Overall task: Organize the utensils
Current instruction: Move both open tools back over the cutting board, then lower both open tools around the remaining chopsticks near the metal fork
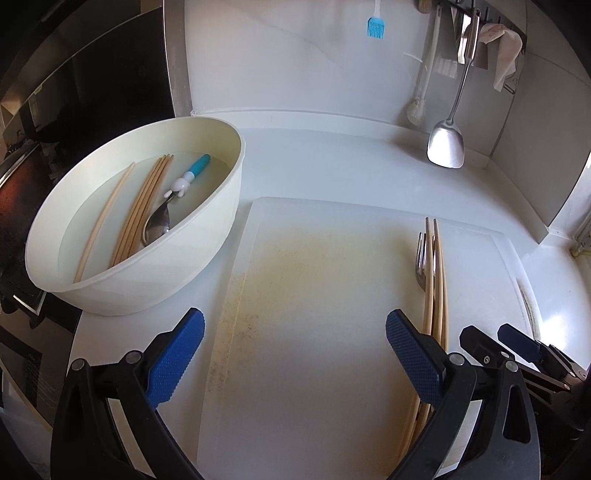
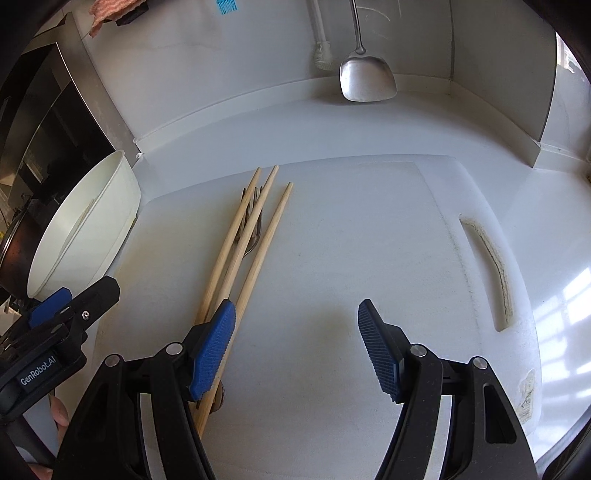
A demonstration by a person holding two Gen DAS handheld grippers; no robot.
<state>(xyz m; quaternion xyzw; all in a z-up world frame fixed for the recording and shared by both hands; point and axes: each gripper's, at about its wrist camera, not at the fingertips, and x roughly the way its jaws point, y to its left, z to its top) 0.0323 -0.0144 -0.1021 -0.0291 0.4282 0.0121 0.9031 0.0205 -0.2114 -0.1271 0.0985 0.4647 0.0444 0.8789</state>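
Both grippers agape, chopsticks point(image 2: 240, 251) near board's point(image 2: 351, 221) left edge

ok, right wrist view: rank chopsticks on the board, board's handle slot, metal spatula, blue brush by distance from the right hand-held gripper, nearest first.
From the right hand-held gripper, which is open:
1. Chopsticks, left side, running under its left finger.
2. Handle slot, right edge of the cutting board.
3. Metal spatula, hanging at the back wall, centre-right.
4. Blue brush, top left on the wall.
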